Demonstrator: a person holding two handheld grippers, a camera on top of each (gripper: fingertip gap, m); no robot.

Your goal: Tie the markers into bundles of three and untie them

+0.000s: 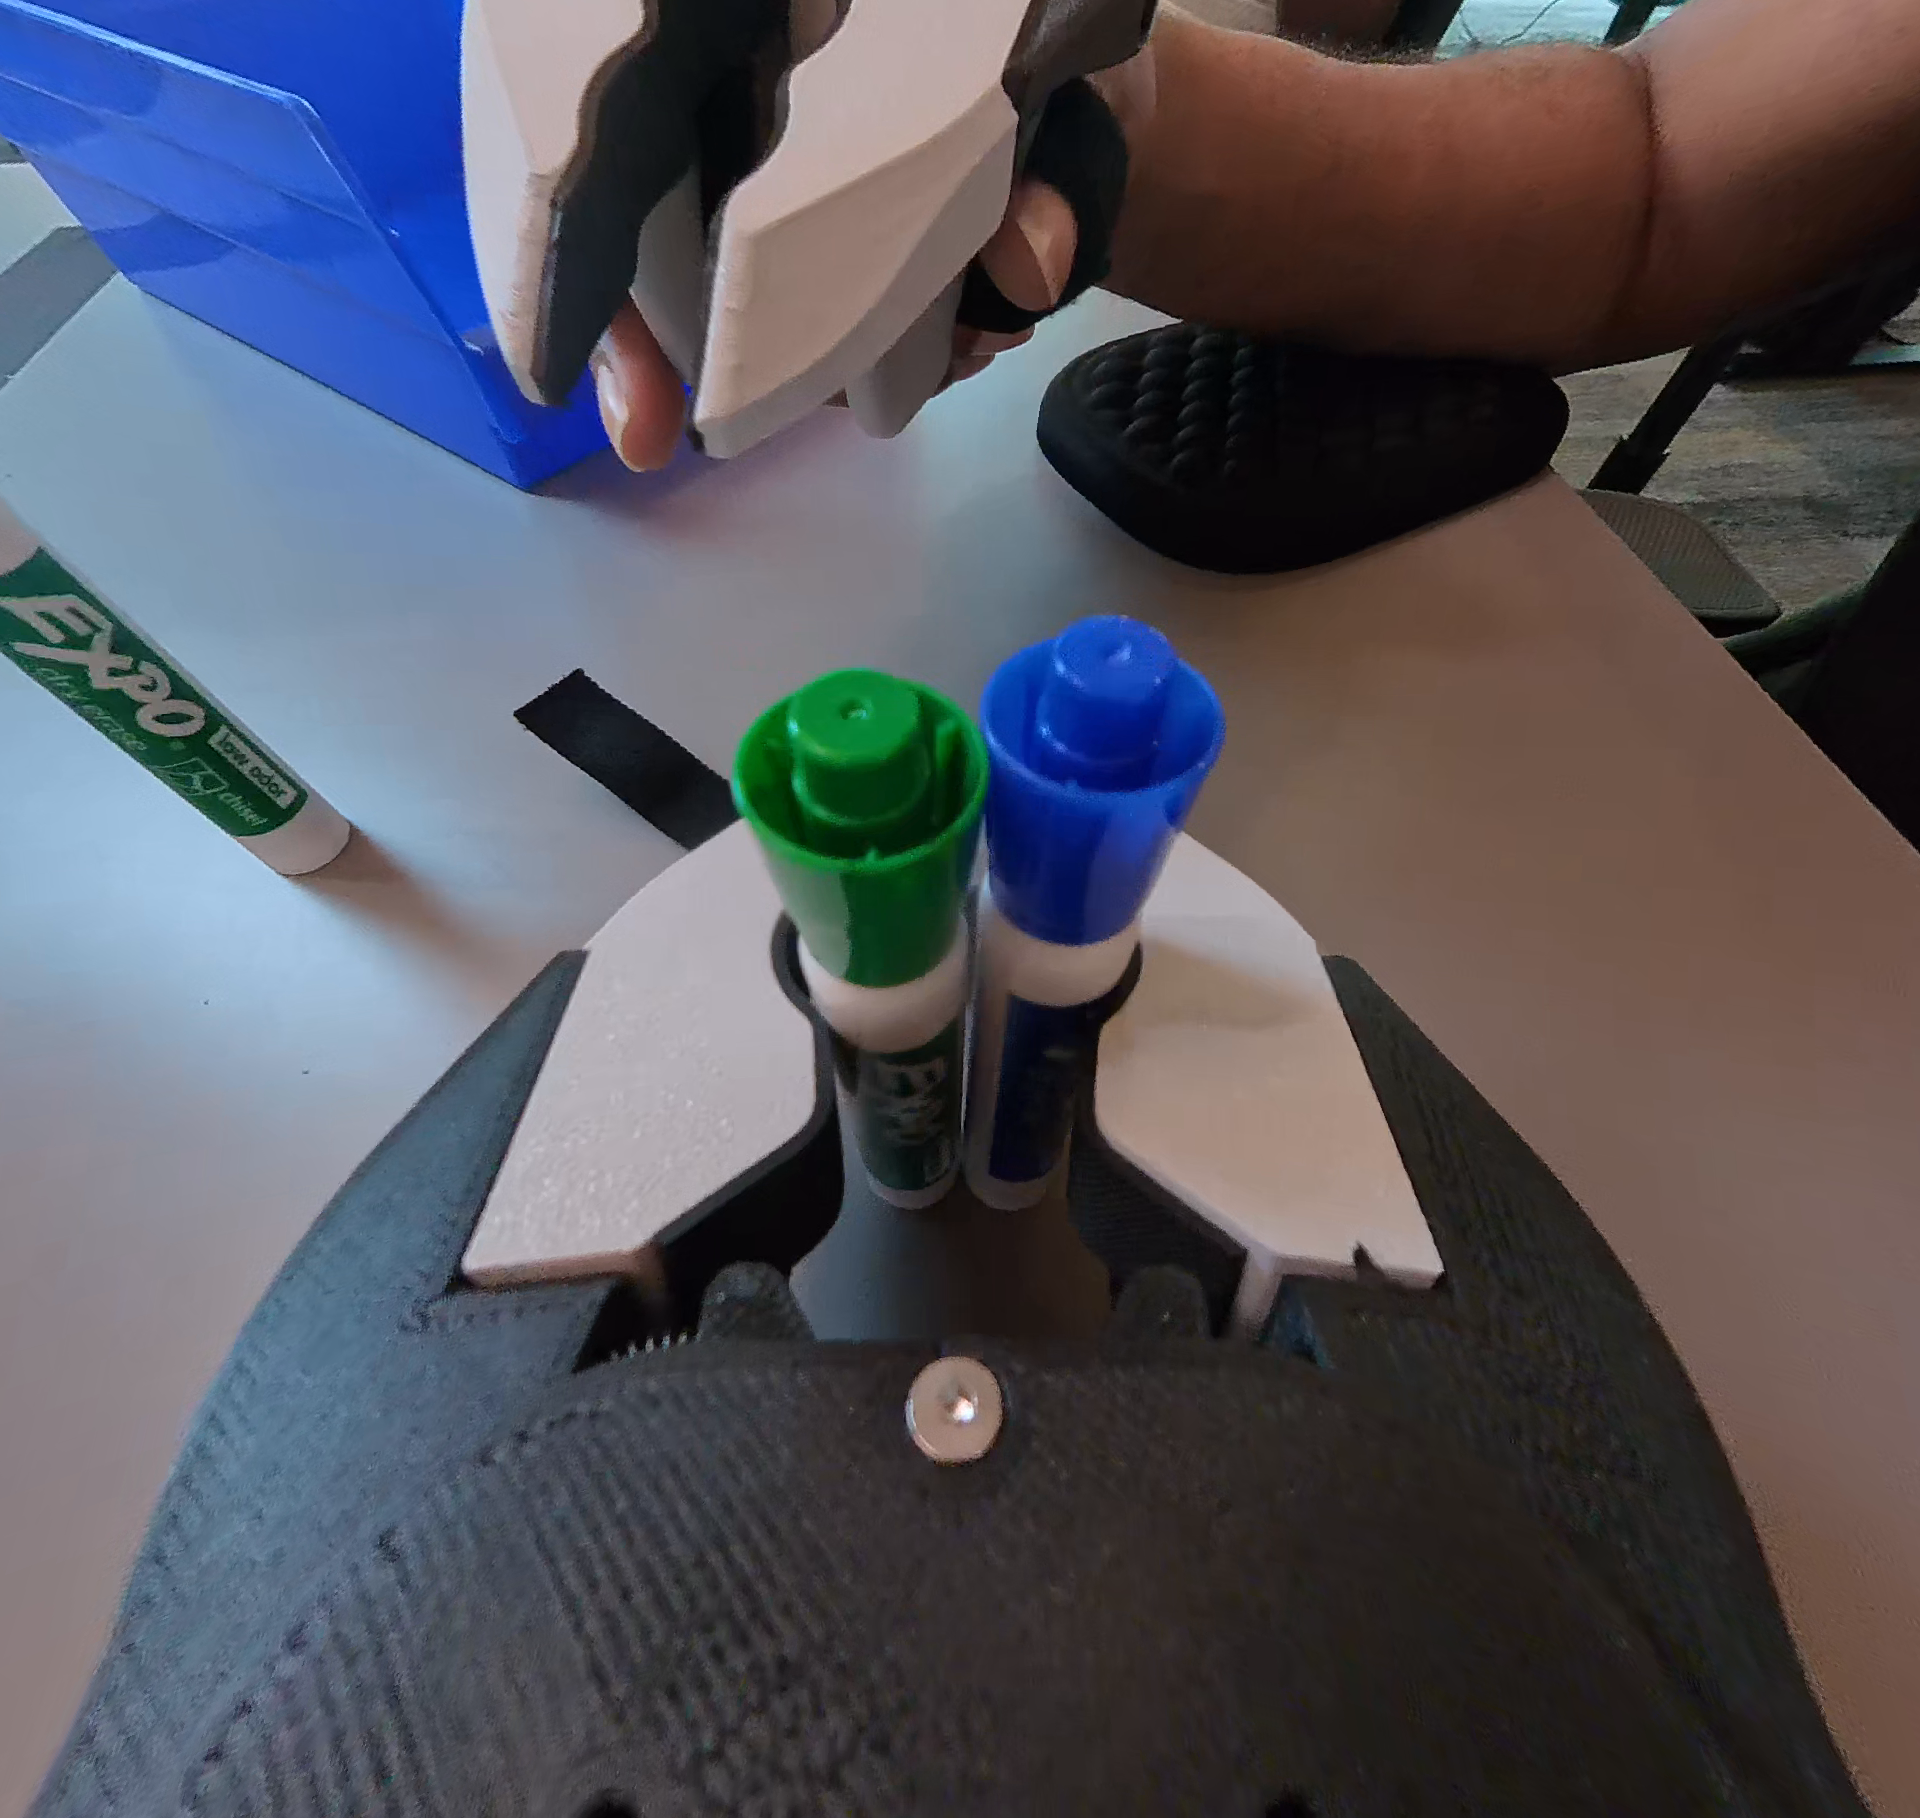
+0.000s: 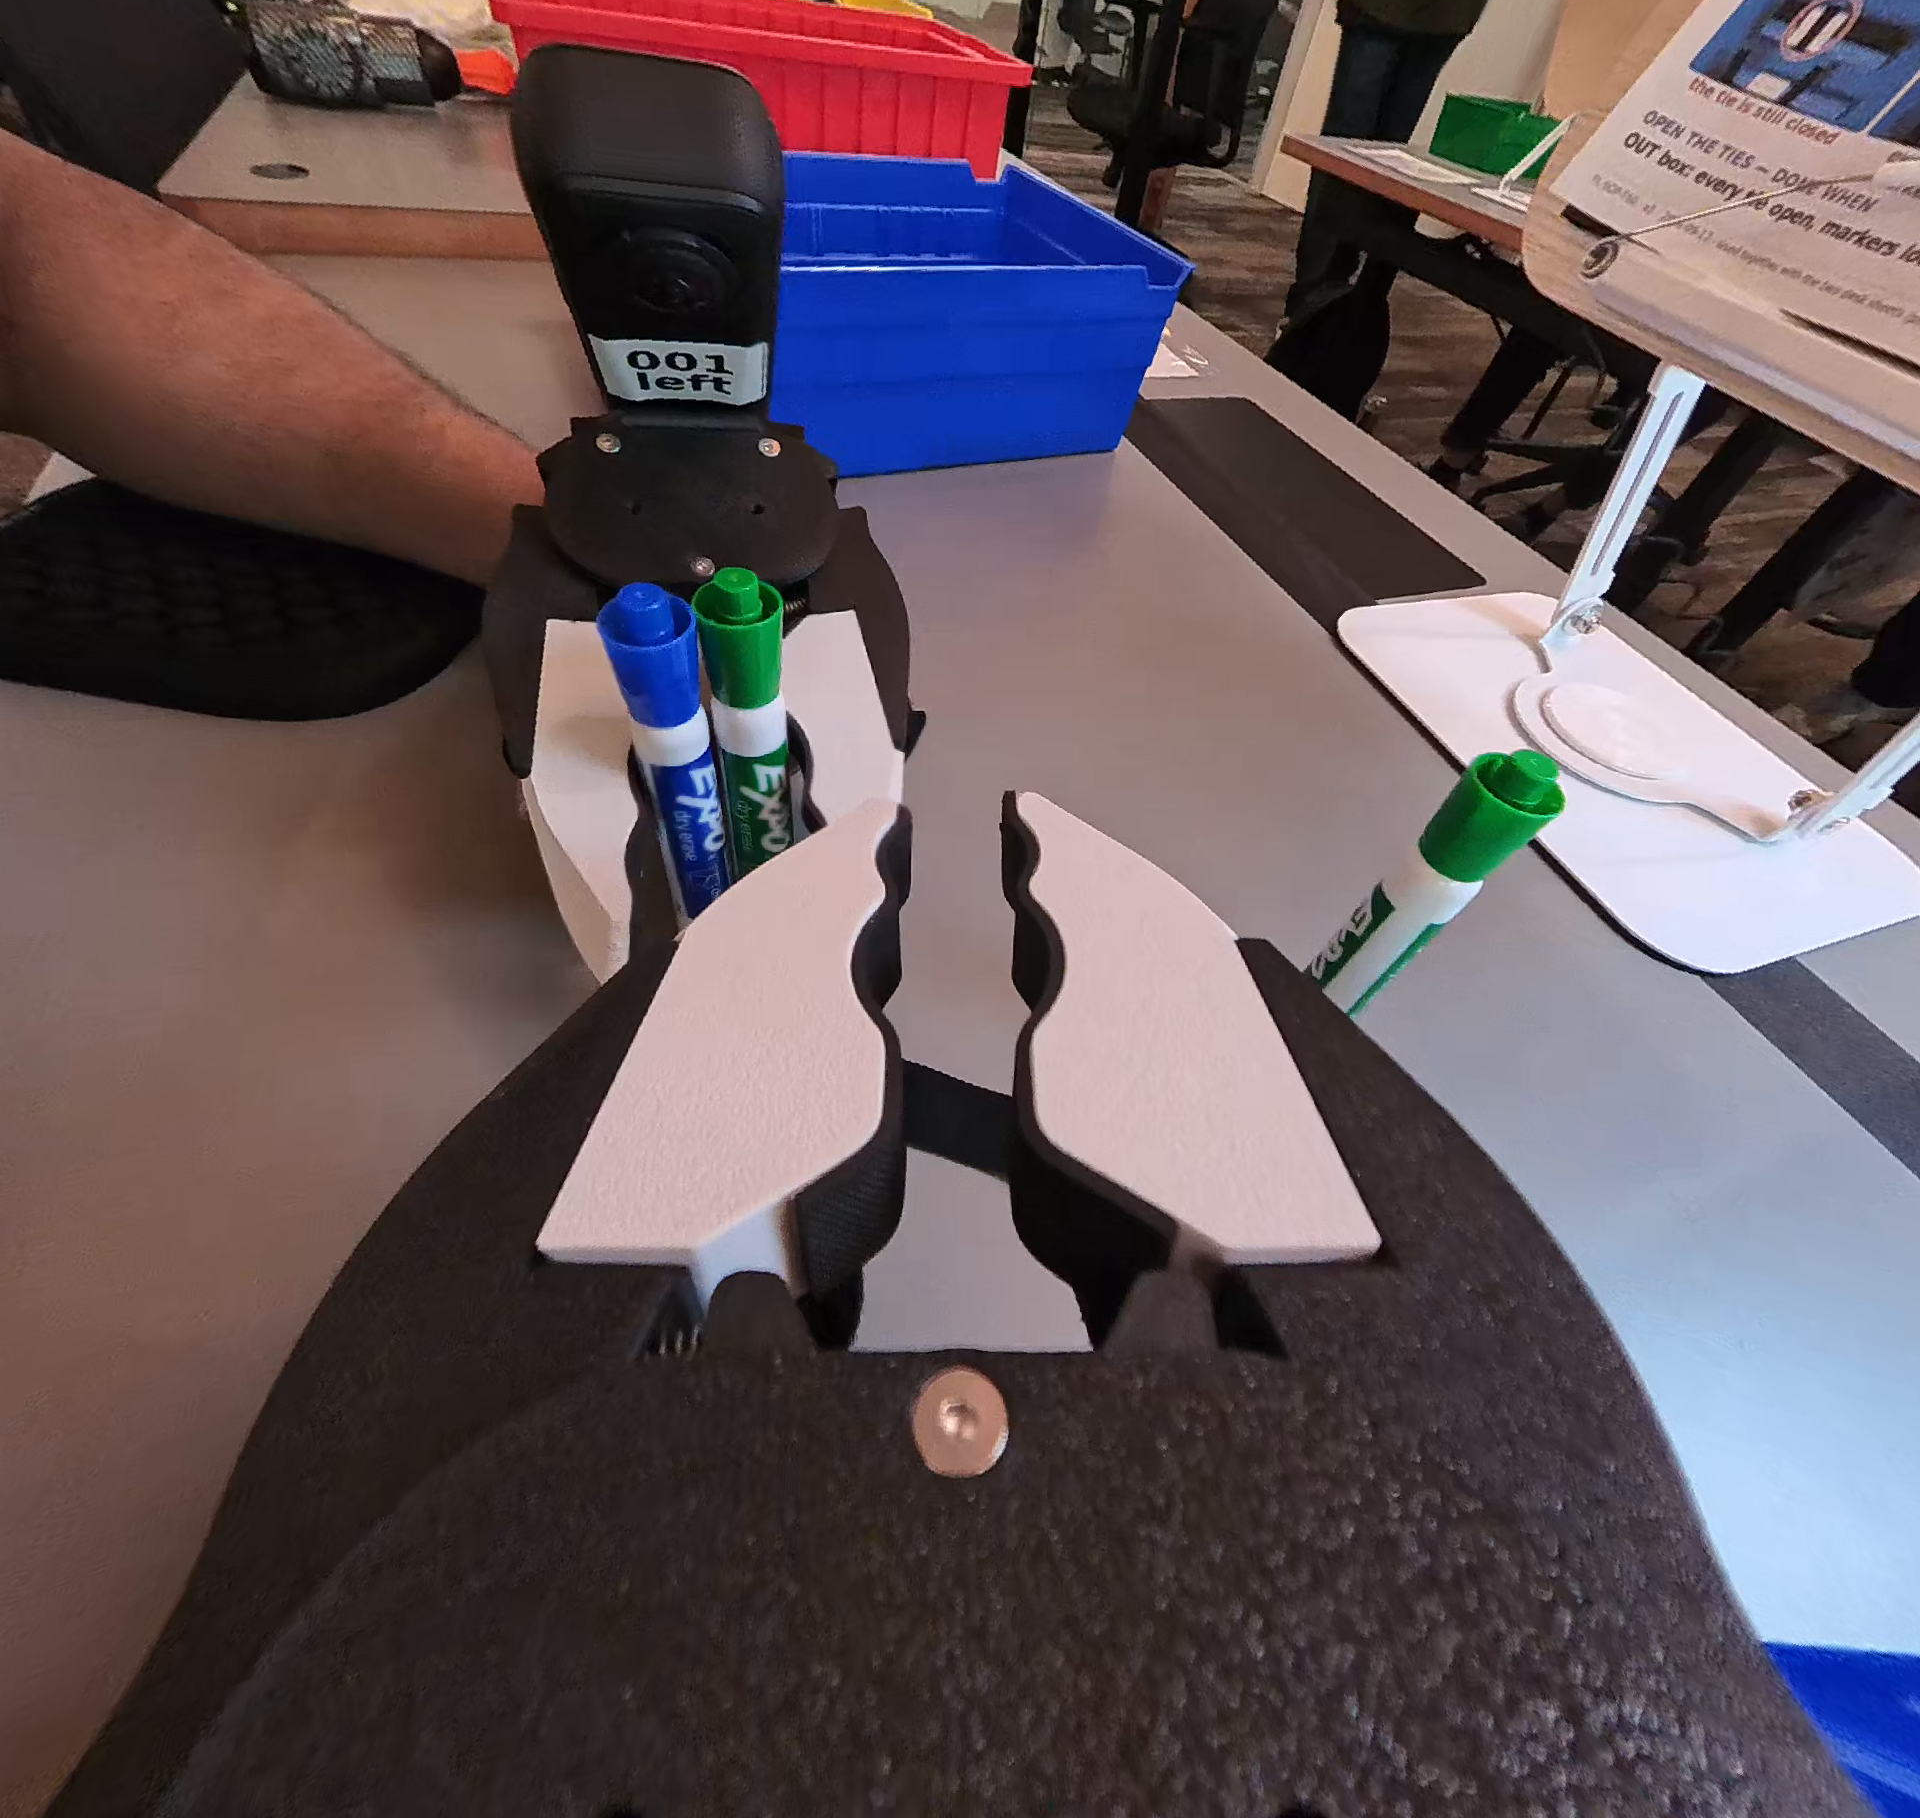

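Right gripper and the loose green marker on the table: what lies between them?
Only bare table, in the right wrist view. The right gripper is open; the loose green marker lies beside its right finger.

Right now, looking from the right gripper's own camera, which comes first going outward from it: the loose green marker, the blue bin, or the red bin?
1. Loose green marker, lying on the table just right of the right gripper.
2. Blue bin, farther back, slightly left.
3. Red bin, behind the blue one.
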